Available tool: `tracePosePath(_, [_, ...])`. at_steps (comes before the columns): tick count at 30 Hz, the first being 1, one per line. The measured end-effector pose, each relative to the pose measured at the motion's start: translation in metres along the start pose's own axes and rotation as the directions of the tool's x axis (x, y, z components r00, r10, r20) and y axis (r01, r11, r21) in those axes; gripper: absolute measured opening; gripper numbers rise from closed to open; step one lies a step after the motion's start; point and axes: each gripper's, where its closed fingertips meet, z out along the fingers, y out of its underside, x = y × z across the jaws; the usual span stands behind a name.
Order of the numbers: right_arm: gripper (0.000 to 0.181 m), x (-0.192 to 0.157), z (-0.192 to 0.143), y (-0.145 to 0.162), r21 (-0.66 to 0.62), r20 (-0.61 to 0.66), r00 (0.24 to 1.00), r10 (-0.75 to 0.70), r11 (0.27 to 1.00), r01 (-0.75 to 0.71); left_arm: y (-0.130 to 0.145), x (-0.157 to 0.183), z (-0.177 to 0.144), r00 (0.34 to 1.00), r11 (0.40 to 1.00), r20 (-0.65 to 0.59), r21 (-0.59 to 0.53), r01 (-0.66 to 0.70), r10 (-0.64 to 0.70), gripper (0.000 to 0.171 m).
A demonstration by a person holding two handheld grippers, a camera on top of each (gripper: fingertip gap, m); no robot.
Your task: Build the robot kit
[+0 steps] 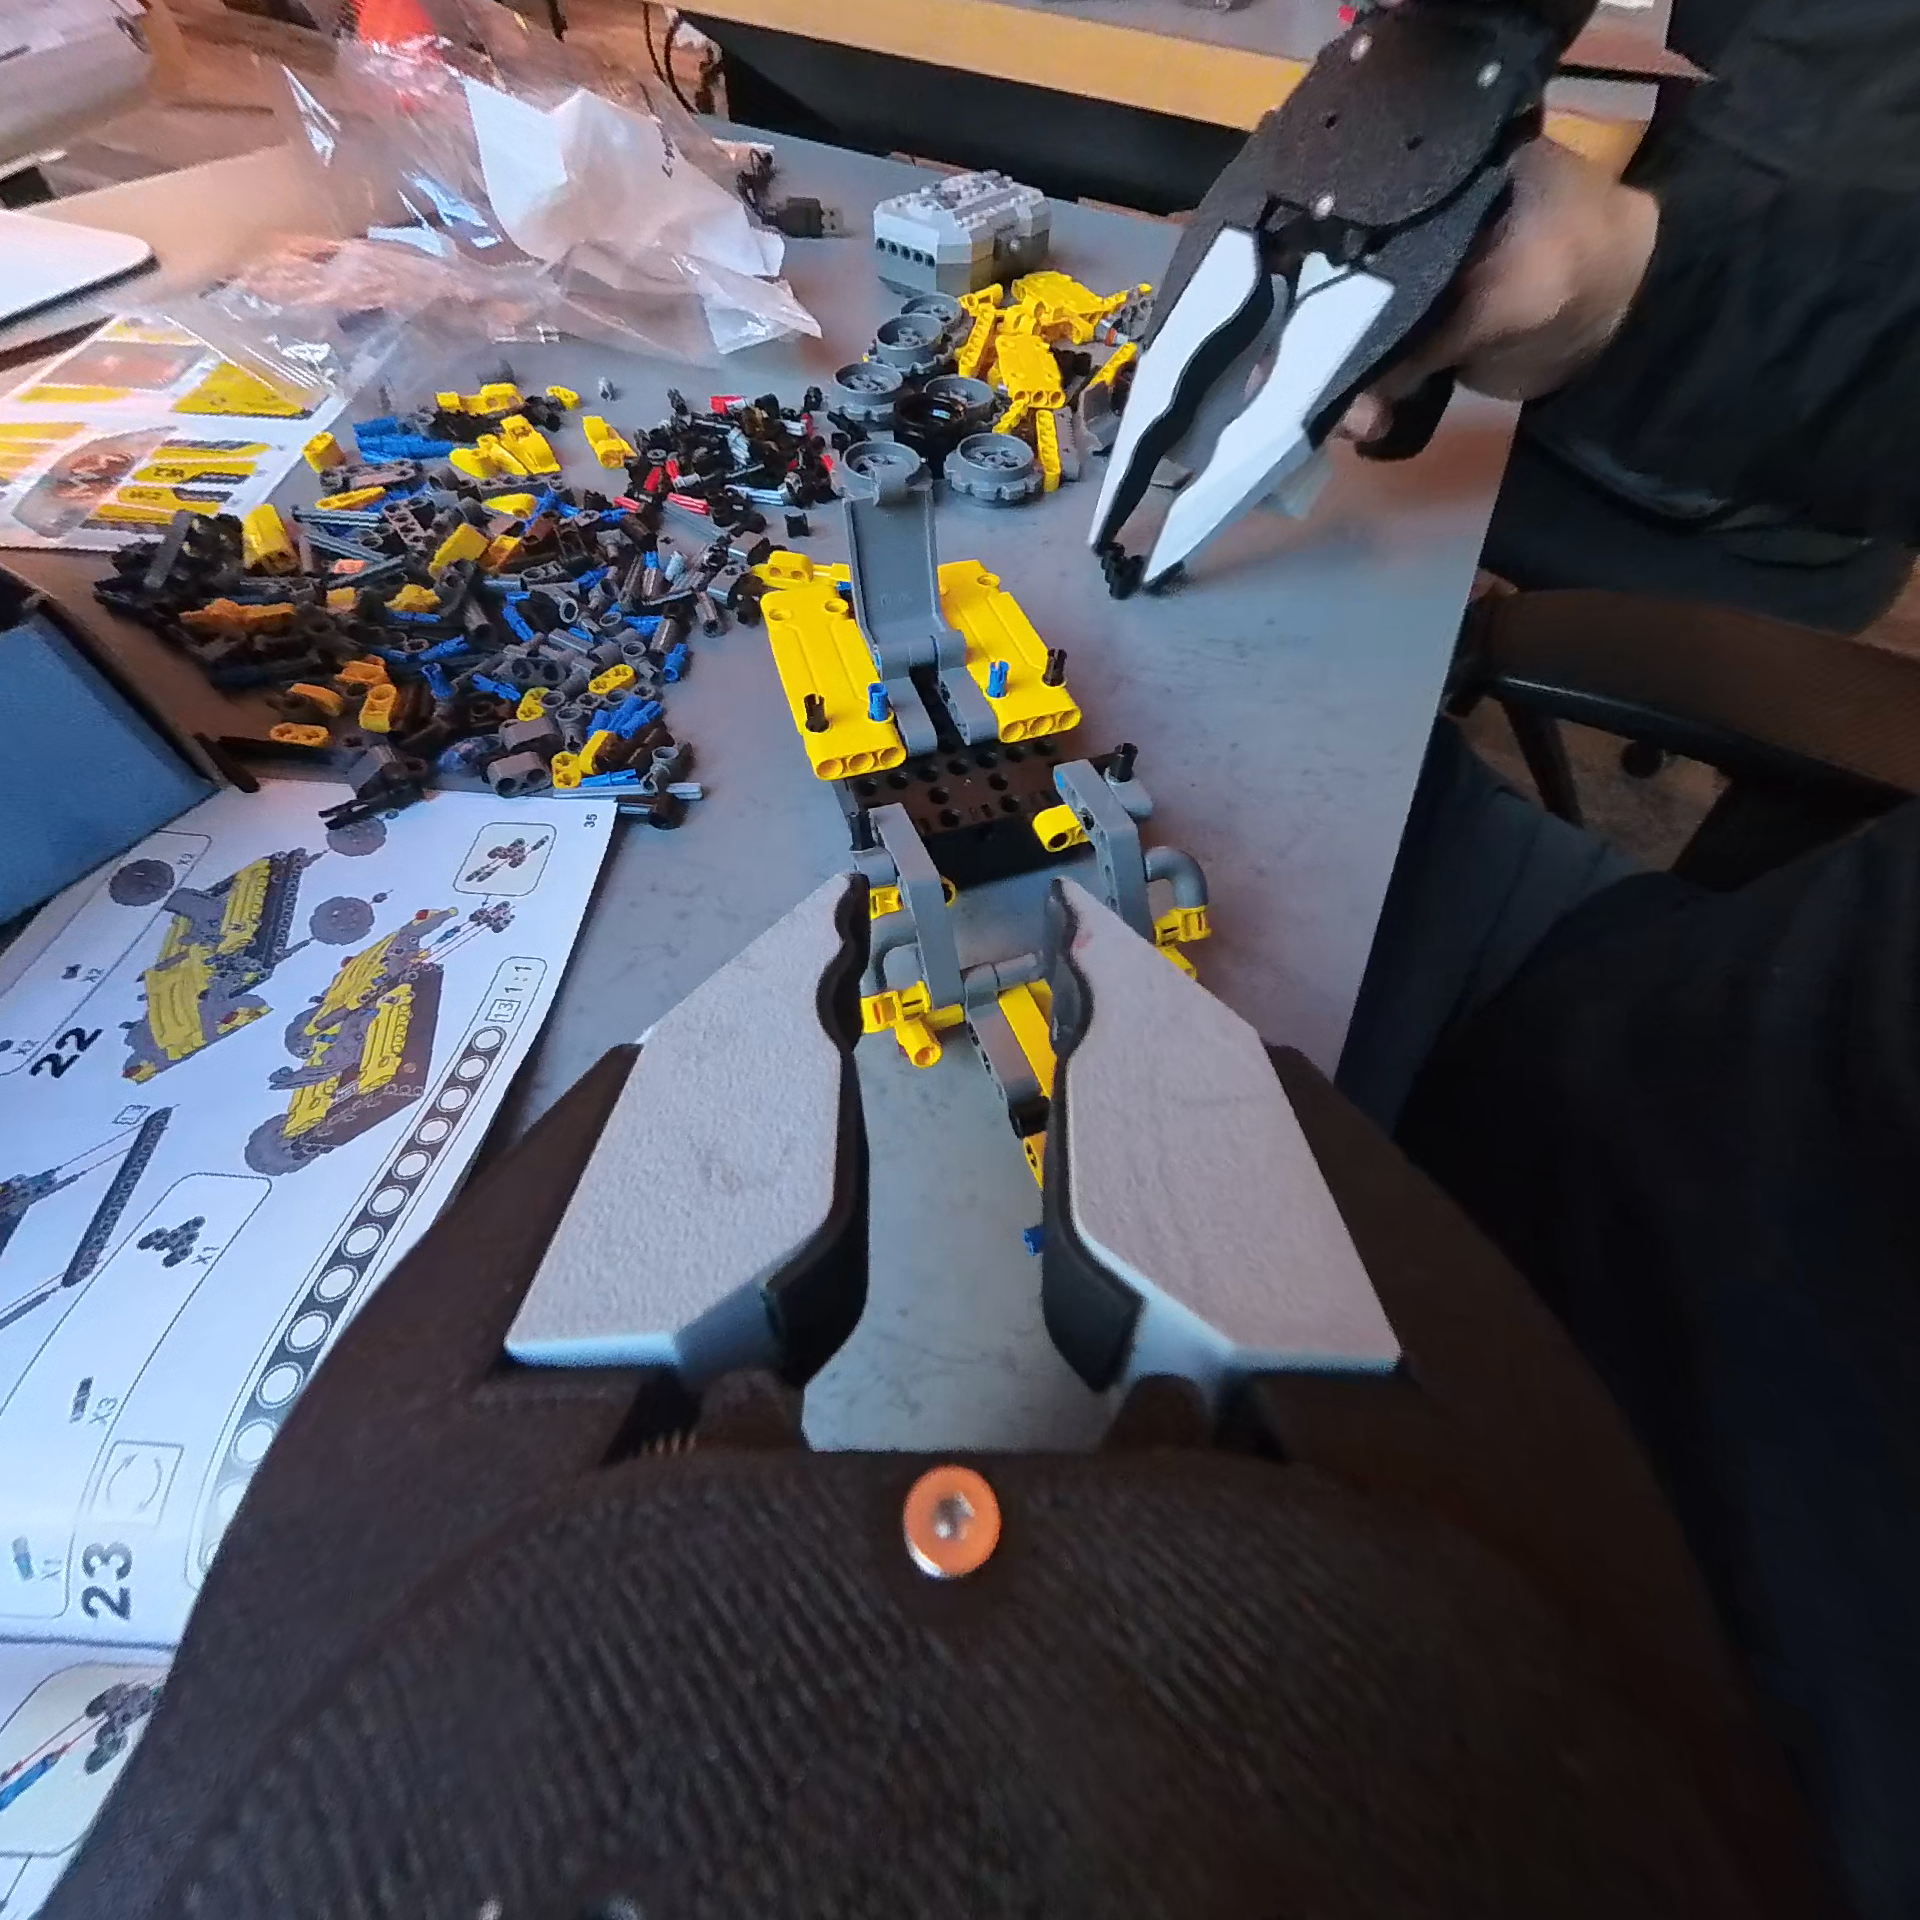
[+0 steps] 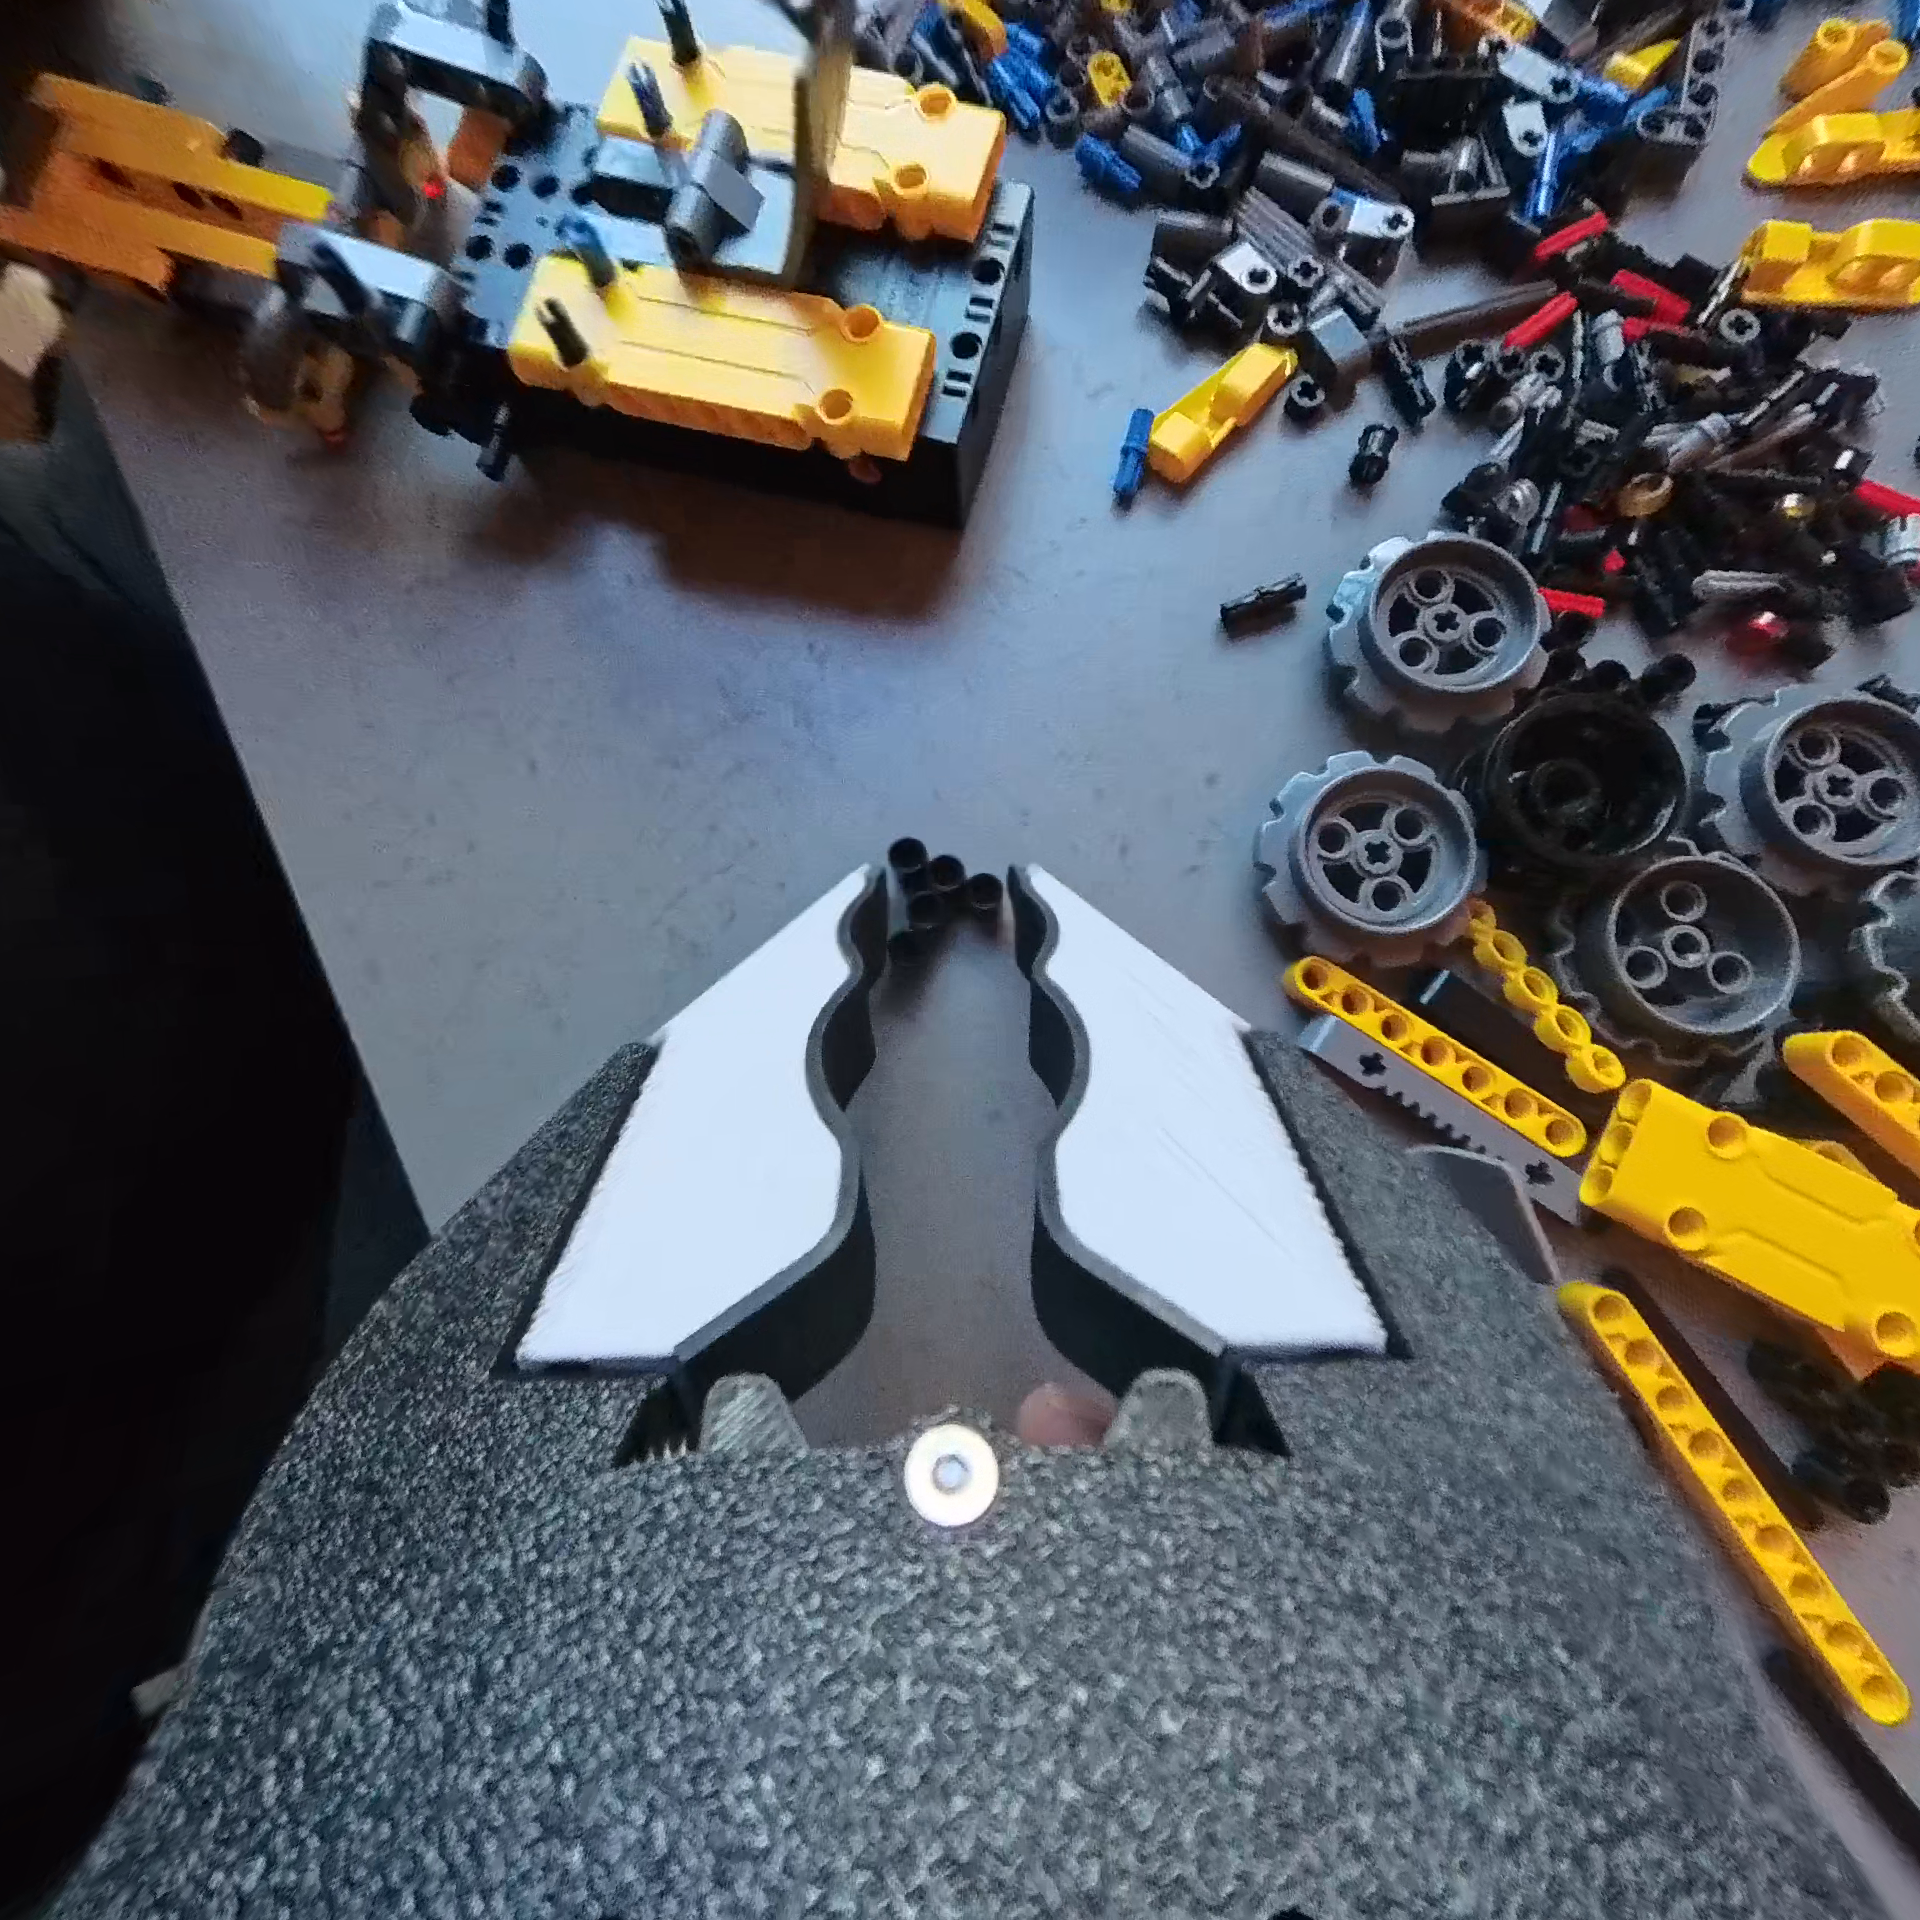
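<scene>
Right tool (image 2: pixel 940 883) pinches black connector (image 2: pixel 935 894); left tool (image 1: pixel 951 904) straddles model (image 1: pixel 935 727).

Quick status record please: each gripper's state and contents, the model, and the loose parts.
left gripper: around the grey-and-yellow end of the model, grip unclear
right gripper: shut on small black connector piece
model: yellow, black, grey, on grey table
loose parts: grey wheels, yellow beams
paper: instruction sheet
</scene>
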Motion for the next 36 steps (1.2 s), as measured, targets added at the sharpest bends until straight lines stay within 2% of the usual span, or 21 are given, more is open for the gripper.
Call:
tracePosePath(2, [0.024, -0.005, -0.005, -0.008, 0.064, 0.033, 0.999, 0.01, 0.998, -0.012, 0.002, 0.001, 0.001, 1.0, 1.0, 0.005, -0.013, -0.014, 0.014, 0.03])
tracePosePath(4, [0.033, -0.008, -0.008, -0.012, 0.097, 0.07, 0.997, 0.033, 0.995, -0.039, 0.003, 0.003, 0.003, 1.0, 0.999, 0.002, -0.029, -0.026, 0.026, 0.031])
tracePosePath(8, [0.034, -0.001, -0.012, -0.005, 0.064, 0.013, 1.0, 0.014, 0.998, -0.015, 0.003, 0.003, 0.003, 1.0, 0.999, 0.004, -0.029, -0.029, 0.029, 0.031])
tracePosePath(12, [0.031, -0.001, -0.004, 0.01, 0.034, 0.021, 0.998, 0.056, 0.998, -0.056, 0.003, 0.002, 0.002, 1.0, 0.999, 0.008, -0.022, -0.029, 0.029, 0.03])
tracePosePath(19, [0.029, -0.005, -0.007, -0.007, 0.1, 0.014, 0.999, 0.035, 0.994, -0.037, 0.007, 0.005, 0.005, 1.0, 0.998, -0.008, -0.059, -0.031, 0.03, 0.031])
tracePosePath(23, [0.028, 0.001, -0.026, -0.018, 0.177, -0.044, 0.997, 0.059, 0.983, -0.05, 0.009, 0.007, 0.007, 0.999, 0.997, -0.027, -0.076, -0.034, 0.032, 0.029])
tracePosePath(26, [0.029, 0.007, -0.036, -0.014, 0.208, -0.107, 0.99, 0.089, 0.976, -0.065, 0.009, 0.005, 0.011, 0.999, 0.996, -0.035, -0.089, -0.017, 0.014, 0.029])
tracePosePath(31, [0.038, 0.021, -0.041, -0.001, 0.224, -0.158, 0.976, 0.151, 0.968, -0.114, 0.006, -0.001, 0.01, 1.0, 0.998, -0.013, -0.063, 0.015, -0.016, 0.029])
tracePosePath(36, [0.043, 0.046, -0.042, -0.014, 0.303, -0.208, 0.956, 0.205, 0.943, -0.137, 0.004, -0.005, 0.009, 1.0, 0.999, 0.025, -0.047, 0.016, -0.015, 0.029])
